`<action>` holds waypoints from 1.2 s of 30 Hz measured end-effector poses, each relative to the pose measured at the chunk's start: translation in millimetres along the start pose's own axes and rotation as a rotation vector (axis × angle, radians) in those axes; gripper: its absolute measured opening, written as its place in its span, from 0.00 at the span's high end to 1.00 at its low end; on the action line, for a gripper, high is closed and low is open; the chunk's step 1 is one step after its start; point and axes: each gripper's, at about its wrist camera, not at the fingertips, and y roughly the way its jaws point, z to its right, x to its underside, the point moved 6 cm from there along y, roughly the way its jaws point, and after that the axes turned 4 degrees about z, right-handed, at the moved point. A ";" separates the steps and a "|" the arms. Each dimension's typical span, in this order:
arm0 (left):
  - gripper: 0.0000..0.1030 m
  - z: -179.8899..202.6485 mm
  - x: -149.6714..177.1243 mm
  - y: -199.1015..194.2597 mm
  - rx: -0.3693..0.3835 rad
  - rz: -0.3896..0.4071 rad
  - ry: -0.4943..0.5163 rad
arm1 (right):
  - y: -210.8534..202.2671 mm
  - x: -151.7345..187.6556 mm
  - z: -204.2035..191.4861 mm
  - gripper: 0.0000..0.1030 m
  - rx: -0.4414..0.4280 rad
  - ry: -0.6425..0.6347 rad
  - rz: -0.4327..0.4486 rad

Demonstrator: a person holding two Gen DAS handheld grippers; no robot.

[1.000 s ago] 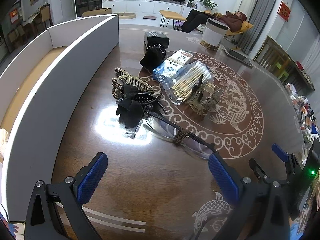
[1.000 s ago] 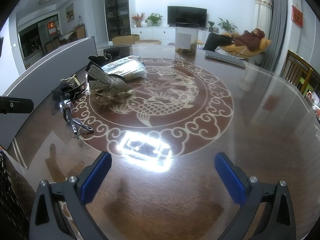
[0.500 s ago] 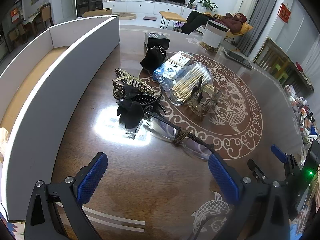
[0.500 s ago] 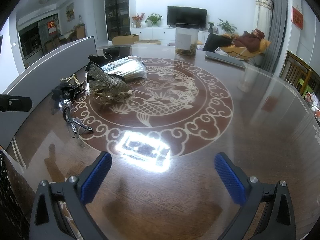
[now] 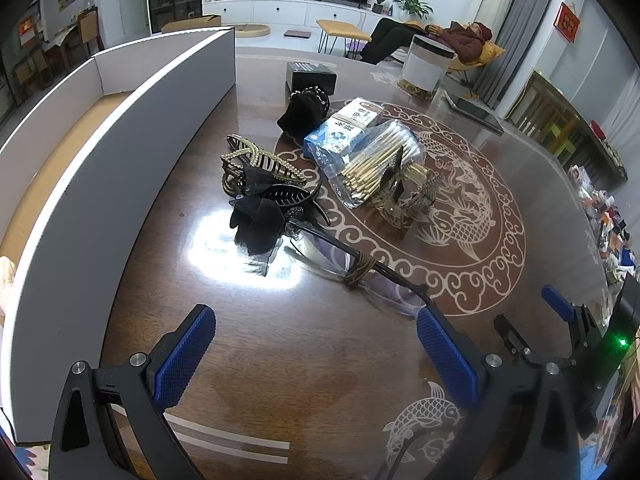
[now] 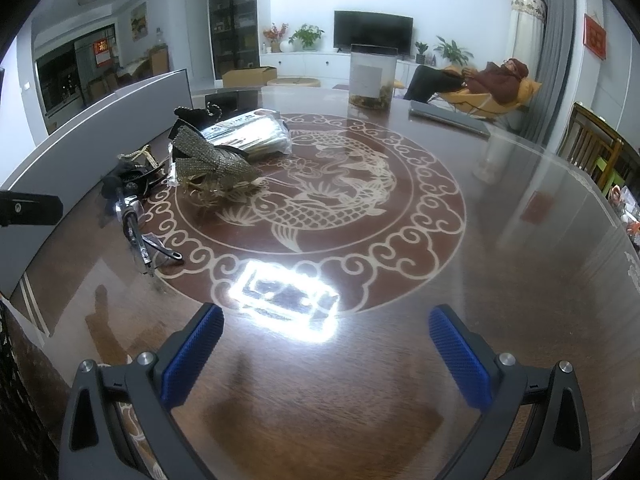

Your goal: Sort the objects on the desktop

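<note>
Big dark wood table (image 5: 280, 360) with a koi pattern, long white cardboard box (image 5: 100, 152) along my left. Both my tongs, left (image 5: 316, 340) and right (image 6: 326, 340), are spread wide, gripping nothing. The pile sits ahead of the left one: glasses (image 5: 352, 264) nearest, black bow clip (image 5: 260, 220), cotton swabs (image 5: 372, 164) behind.

Television (image 6: 373, 31), jar (image 6: 372, 82) (reclining person (image 6: 486, 80) behind)

The white box (image 5: 120, 128) runs off the left edge, its contents mostly hidden. Print on the blue packet (image 5: 334, 136) is unreadable. The glasses' (image 5: 360, 268) right temple disappears behind the left hand-held gripper's finger (image 5: 446, 354).
</note>
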 end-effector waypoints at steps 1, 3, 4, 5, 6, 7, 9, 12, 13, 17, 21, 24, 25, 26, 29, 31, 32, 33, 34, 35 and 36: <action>0.01 0.7 -0.3 -0.7 0.002 0.003 0.001 | 0.0 -0.1 -0.1 0.00 -0.002 0.001 0.000; 0.01 0.8 -0.6 -2.3 0.006 0.010 -0.002 | -0.9 -0.1 0.4 0.00 -0.004 0.004 0.004; 0.01 0.5 -0.6 -2.4 0.006 0.011 -0.005 | -1.8 -0.1 0.8 0.00 -0.005 0.006 0.008; 0.01 0.1 -0.6 -1.7 0.005 0.009 -0.007 | -2.8 -0.4 1.5 0.00 -0.006 0.009 0.012; 0.01 -0.1 -0.4 -0.6 0.003 0.005 -0.008 | -2.6 -0.4 1.8 0.00 -0.007 0.011 0.011; 0.01 -0.2 0.1 0.4 0.000 0.001 -0.008 | -2.1 -0.1 1.8 0.00 -0.008 0.012 0.008; 0.01 -0.1 0.5 1.4 -0.004 -0.002 -0.005 | -2.5 -0.3 1.5 0.00 -0.012 0.012 0.011; 0.01 1.0 0.4 1.5 -0.006 -0.001 -0.001 | -3.3 -0.2 0.8 0.00 -0.016 0.010 0.015; 0.01 1.0 0.3 2.1 -0.007 -0.003 -0.001 | -3.1 0.1 0.9 0.00 -0.016 0.012 0.015; 0.01 1.4 0.8 2.6 -0.010 -0.004 0.001 | -2.9 -0.2 0.9 0.00 -0.020 0.013 0.013; 0.01 0.4 0.7 2.3 -0.009 -0.003 -0.004 | -3.0 -0.2 1.1 0.00 -0.017 0.014 0.014; 0.01 0.1 0.3 2.2 -0.007 -0.001 -0.004 | -2.6 0.0 0.8 0.00 -0.015 0.013 0.013; 0.01 0.1 0.1 2.4 -0.007 -0.001 -0.005 | -2.6 0.0 0.6 0.00 -0.015 0.012 0.014; 0.01 0.1 0.0 2.4 -0.005 0.000 -0.005 | -2.3 0.0 0.5 0.00 -0.014 0.013 0.012; 0.01 0.6 -0.5 2.4 -0.003 0.002 -0.005 | -3.4 -0.2 0.6 0.00 -0.016 0.013 0.015; 0.01 0.2 -0.3 2.4 -0.004 -0.001 -0.005 | -3.2 -0.1 0.9 0.00 -0.011 0.014 0.012; 0.01 -0.2 -0.1 1.9 -0.003 0.000 -0.006 | -2.8 -0.3 1.3 0.00 -0.012 0.013 0.011; 0.01 -0.5 -0.3 0.9 -0.001 0.003 -0.010 | -2.9 -0.1 0.9 0.00 -0.014 0.012 0.011; 0.01 -0.8 -0.4 0.4 -0.001 0.004 -0.012 | -3.2 -0.3 0.8 0.00 -0.016 0.012 0.013; 0.01 -0.9 -0.4 0.2 0.000 0.004 -0.013 | -3.2 -0.4 1.1 0.00 -0.015 0.013 0.014; 0.01 -1.0 -0.1 0.3 0.000 0.003 -0.014 | -2.3 -0.2 0.9 0.00 -0.013 0.013 0.010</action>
